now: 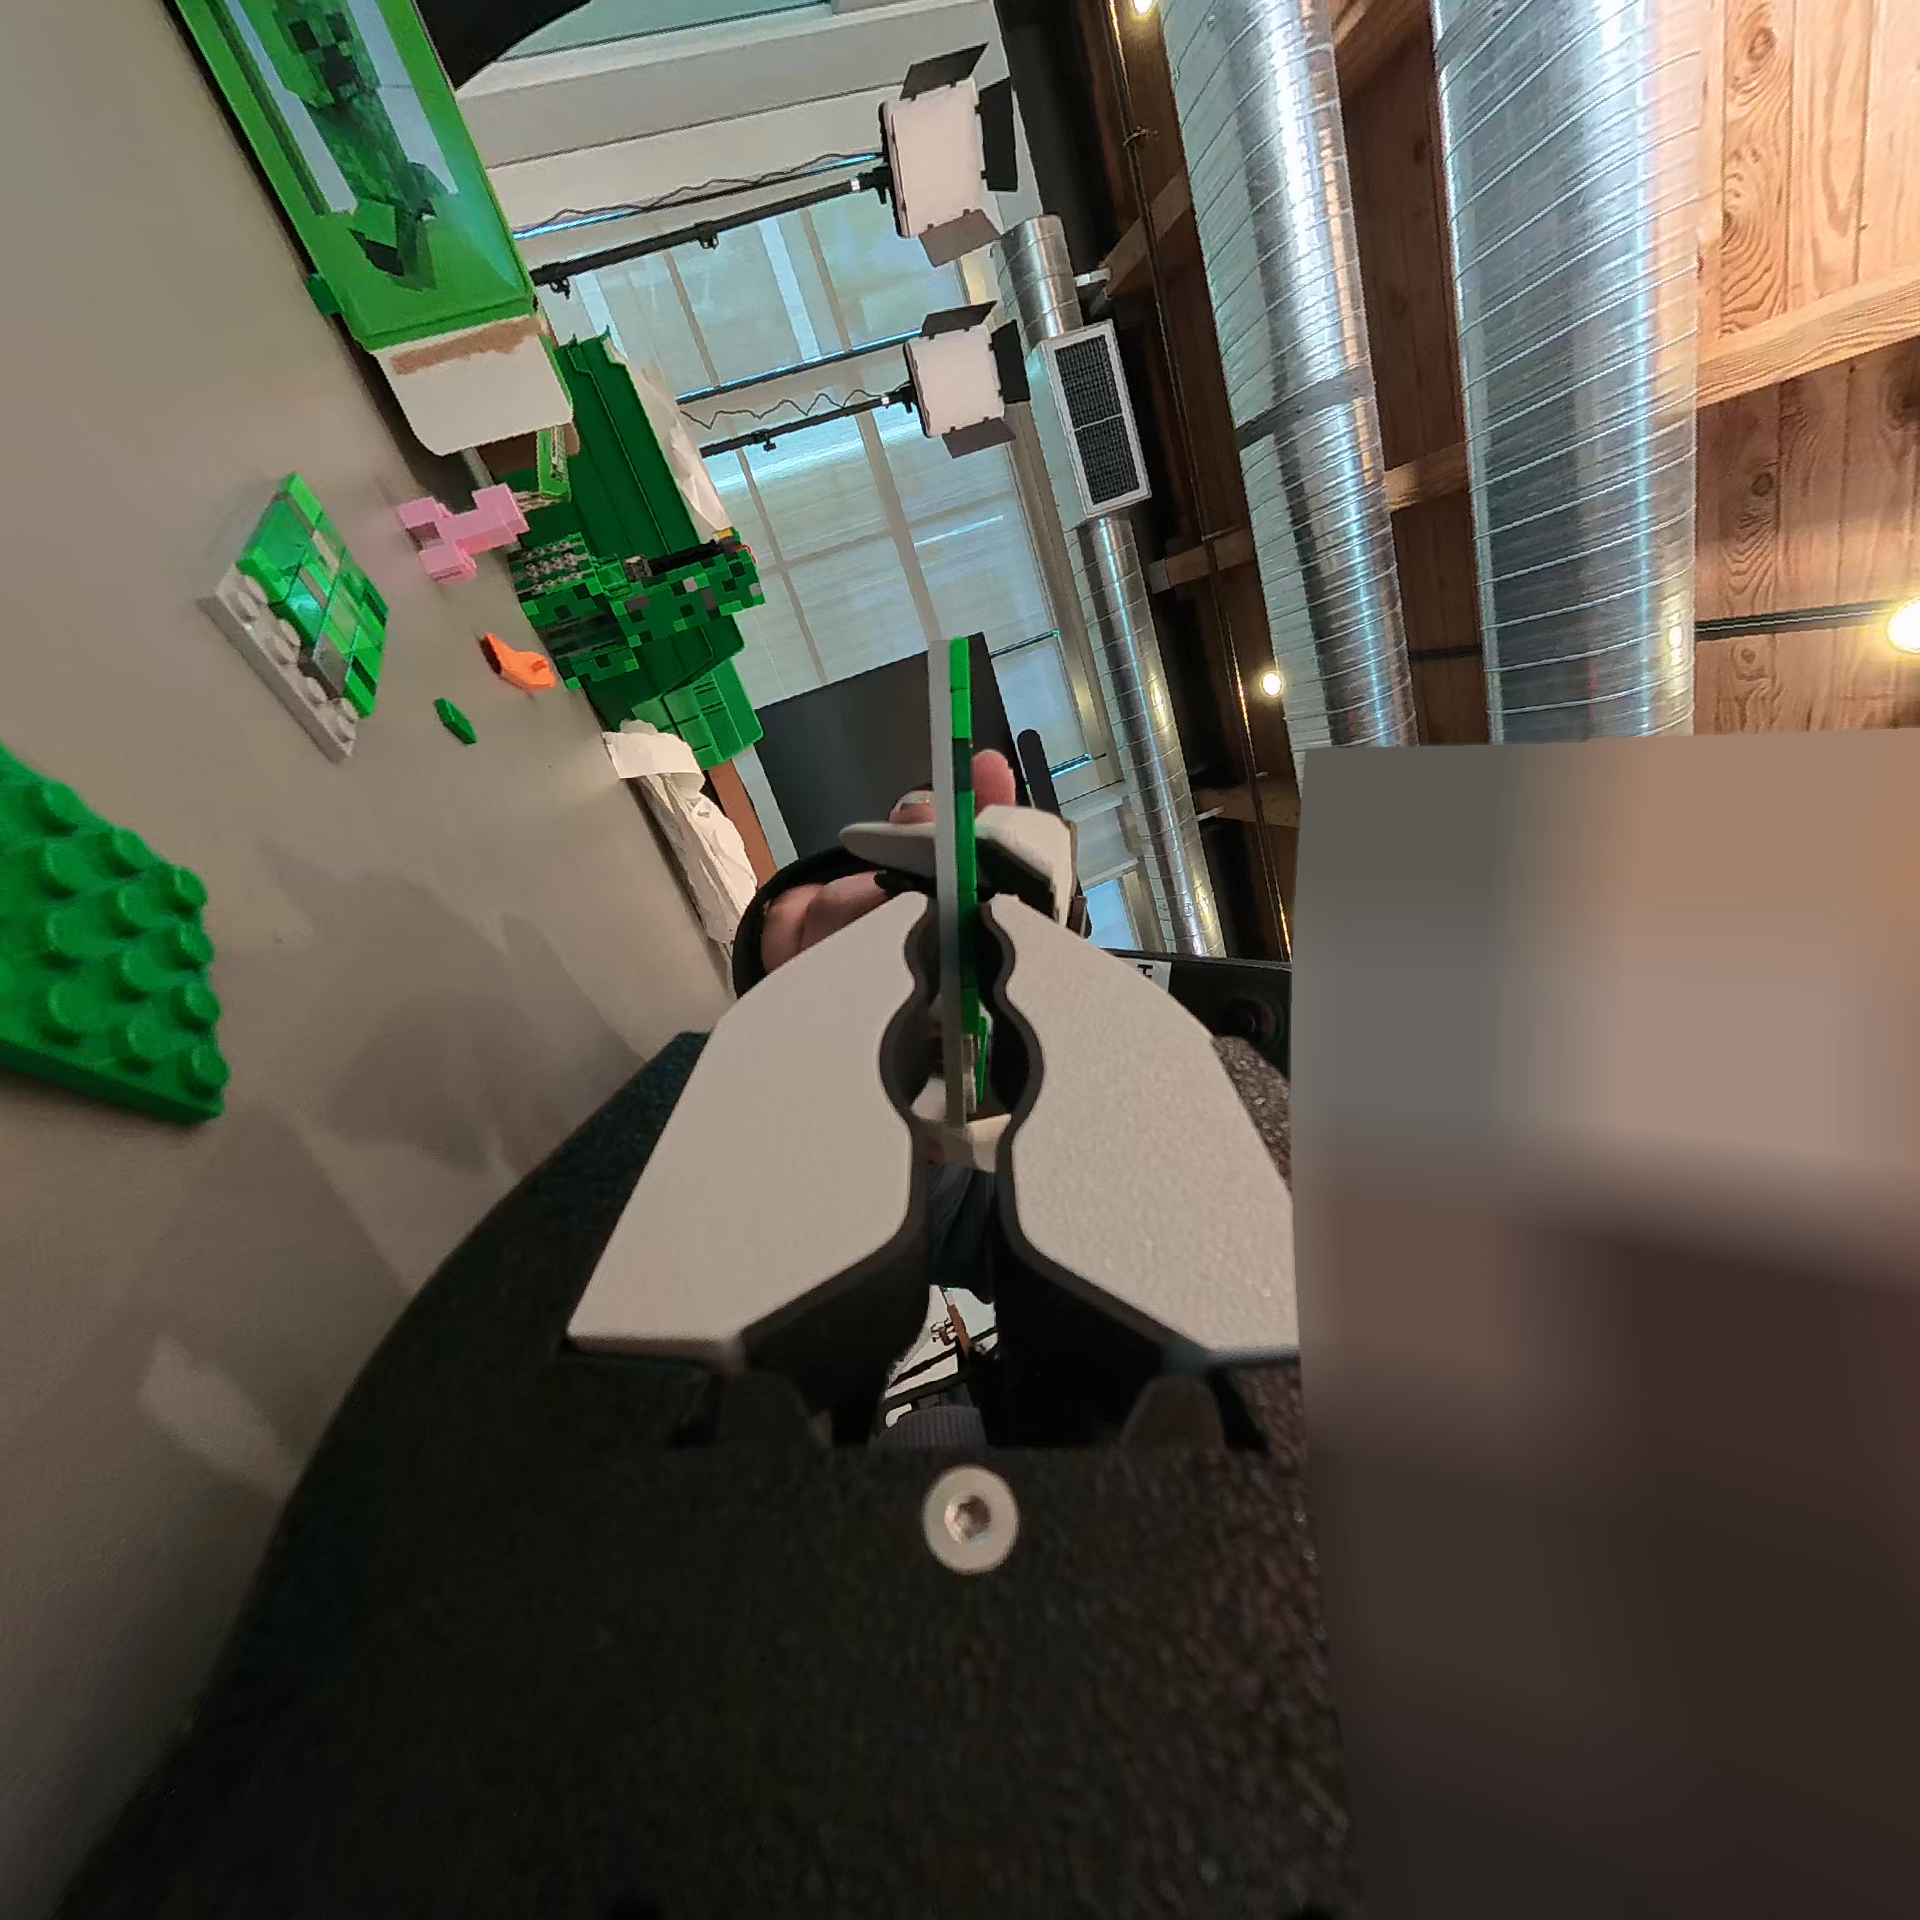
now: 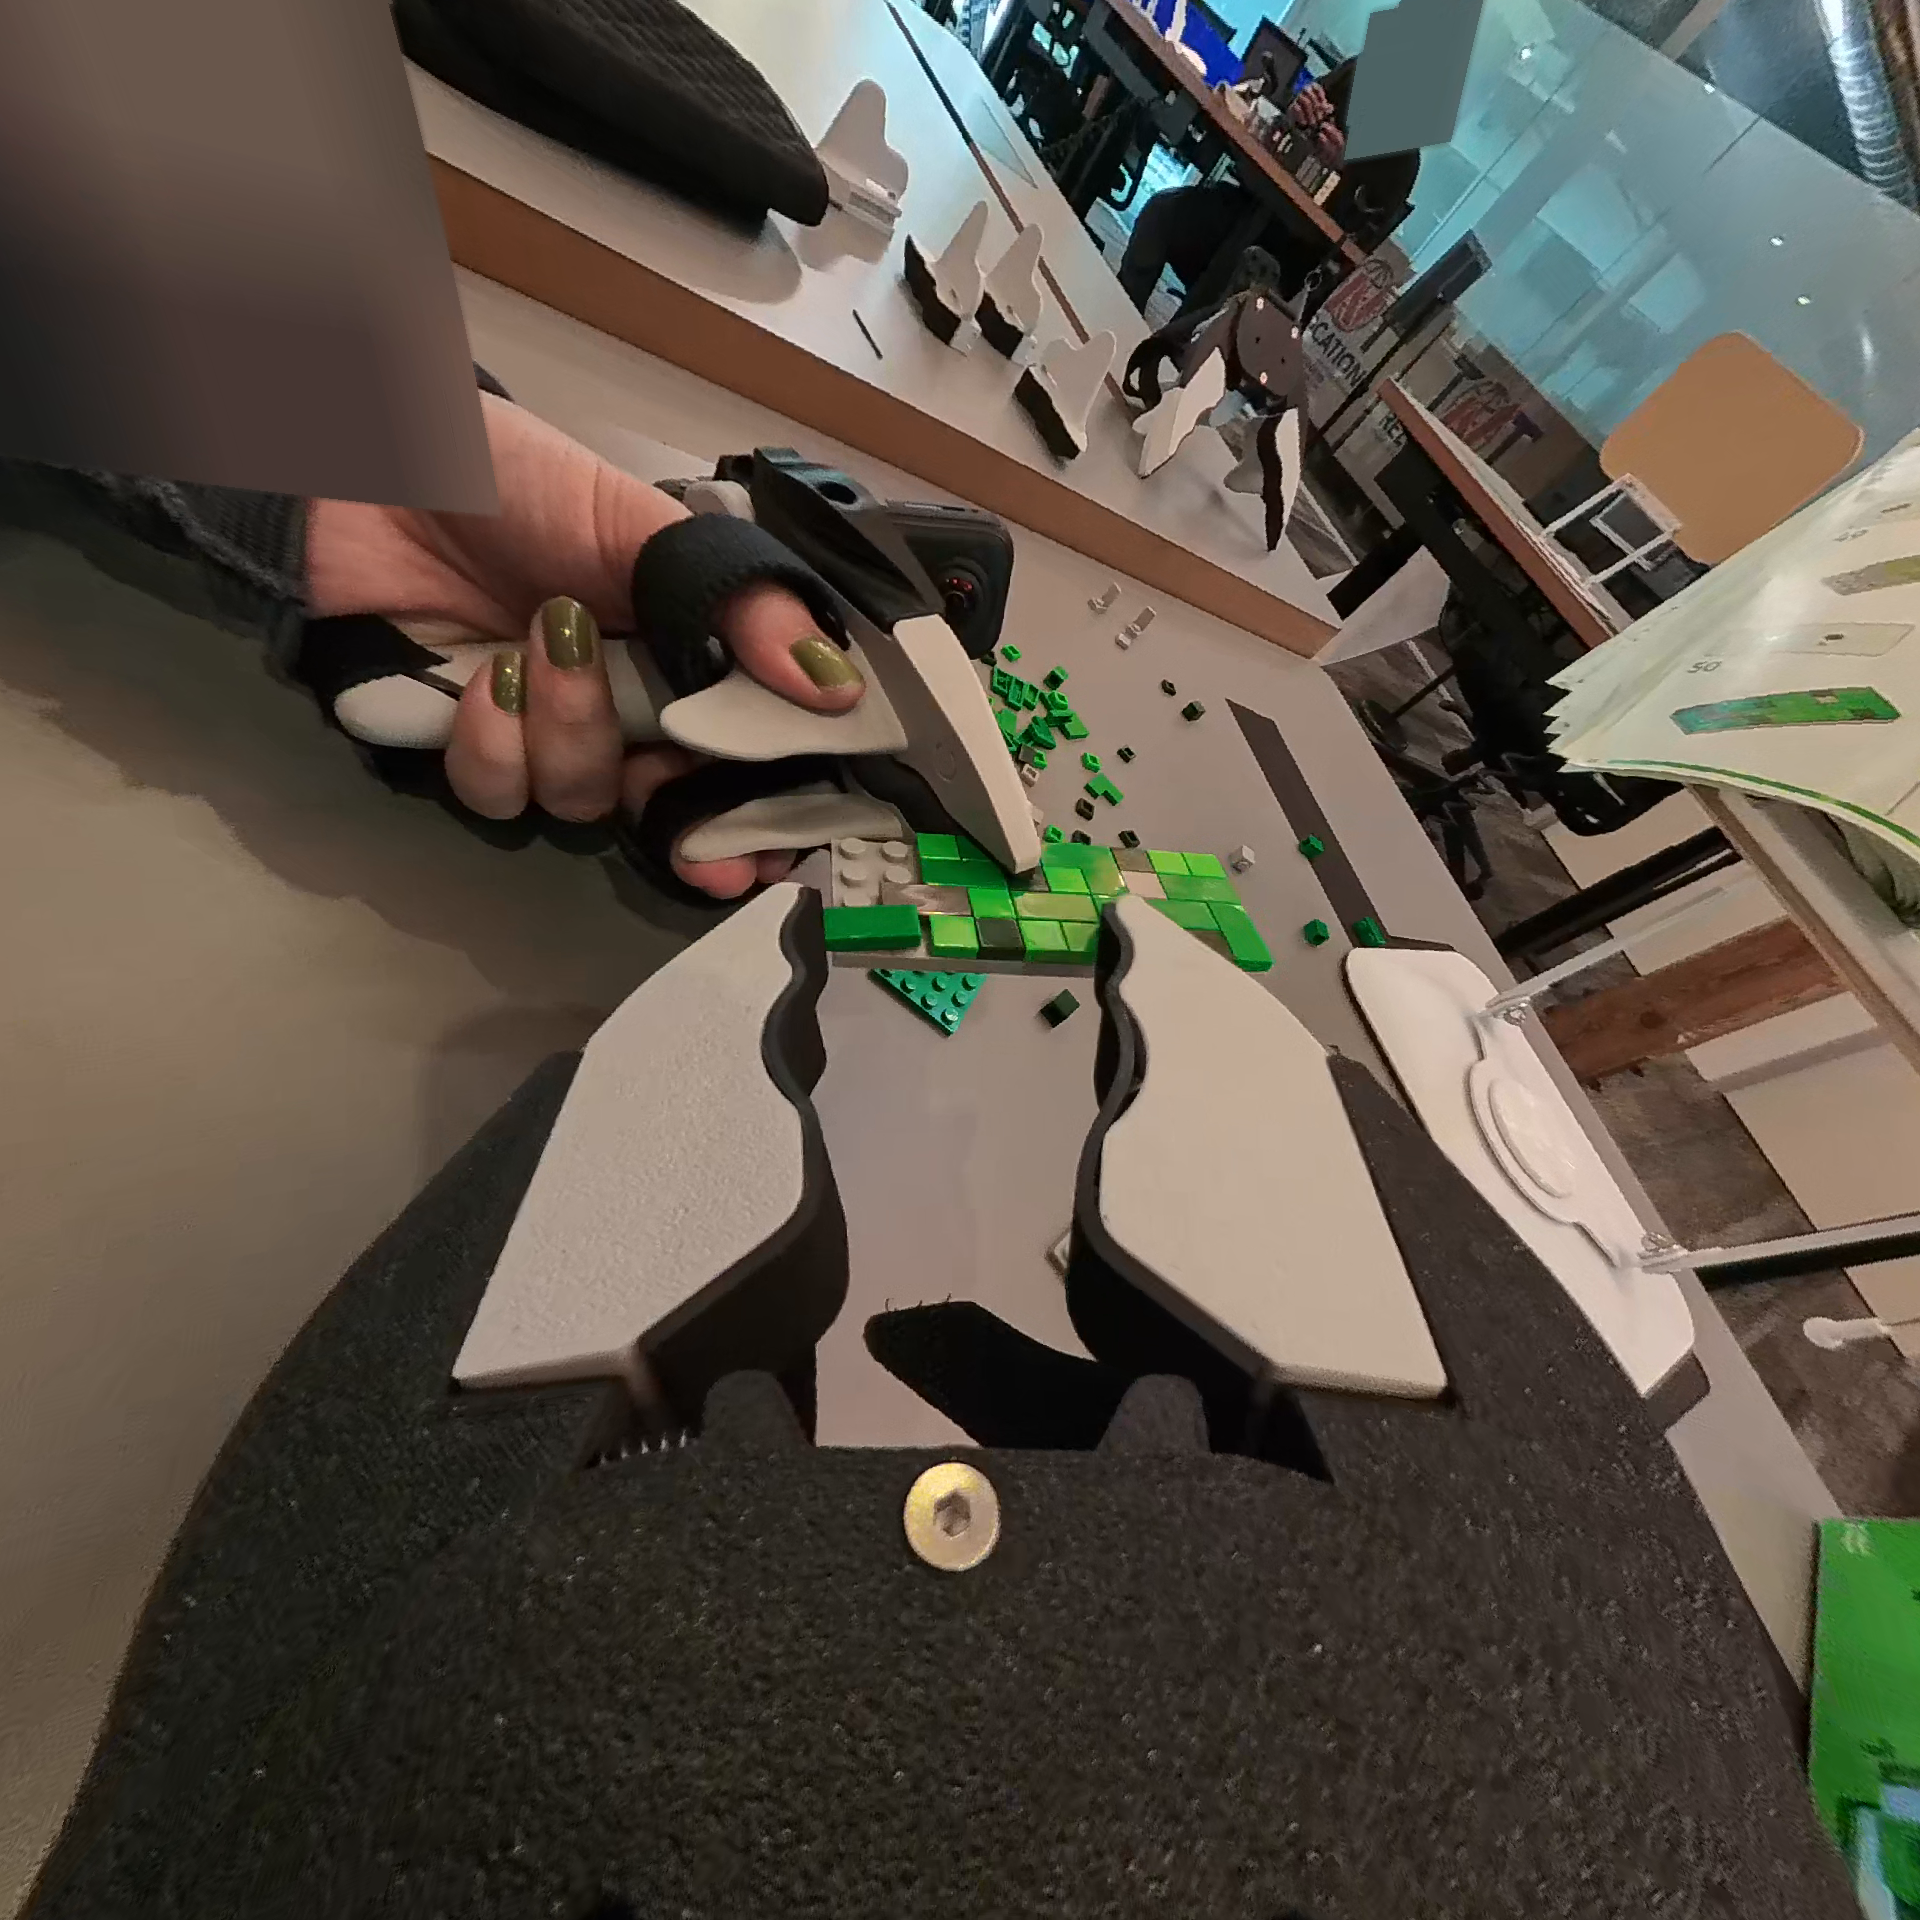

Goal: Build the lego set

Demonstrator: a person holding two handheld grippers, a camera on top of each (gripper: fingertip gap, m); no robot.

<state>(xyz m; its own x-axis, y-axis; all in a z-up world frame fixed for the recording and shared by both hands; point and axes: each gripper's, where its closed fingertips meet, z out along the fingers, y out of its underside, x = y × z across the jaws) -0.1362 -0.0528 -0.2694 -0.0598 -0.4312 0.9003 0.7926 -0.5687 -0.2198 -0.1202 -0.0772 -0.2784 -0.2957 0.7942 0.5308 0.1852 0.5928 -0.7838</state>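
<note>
Grey table (image 2: 935, 1143) strewn with green bricks, wooden ceiling and silver ducts behind.

Left gripper (image 1: 961, 925) clenched edge-on upon grey plate tiled in green (image 2: 1039, 909), lifted clear of table above green studded plate (image 2: 925, 997); right gripper (image 2: 951, 935) spread wide just beside that plate's near edge, clamping nothing; loose green tiles (image 2: 1039, 707) heaped beyond.

My left gripper (image 1: 961, 940) pinches a flat grey plate tiled in green (image 2: 1039, 904), pads pressed on both faces; it sits at centre frame in the right wrist view and edge-on in the left. One dark-green tile (image 2: 871, 928) overhangs its near-left edge, between my right gripper's (image 2: 956, 940) spread fingertips.
</note>
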